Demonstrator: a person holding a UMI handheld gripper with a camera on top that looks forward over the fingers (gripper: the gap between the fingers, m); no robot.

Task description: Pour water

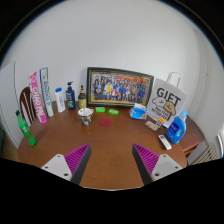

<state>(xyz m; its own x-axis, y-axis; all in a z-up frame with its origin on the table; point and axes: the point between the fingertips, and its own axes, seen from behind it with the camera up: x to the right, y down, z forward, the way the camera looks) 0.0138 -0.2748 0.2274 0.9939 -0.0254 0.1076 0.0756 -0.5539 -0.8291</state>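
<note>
**Open jaws over a crowded surface**

The wooden surface (105, 150) fills the view, bare in front. A framed photo (115, 87) leans at its back edge, a gift bag (166, 101) to its right. A blue jug (177, 128) sits near the right edge, bottles (65, 97) at the back left, a cup (86, 115) before the photo. The jaws (112, 162) are open, holding nothing, well short of the cup.

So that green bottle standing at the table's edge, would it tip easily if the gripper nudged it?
Probably yes. The green bottle is tall and narrow, so a push near its top would likely topple it. It looks like plastic, so probably light unless full, which cannot be told. The gripper is open, well short of it.
</note>
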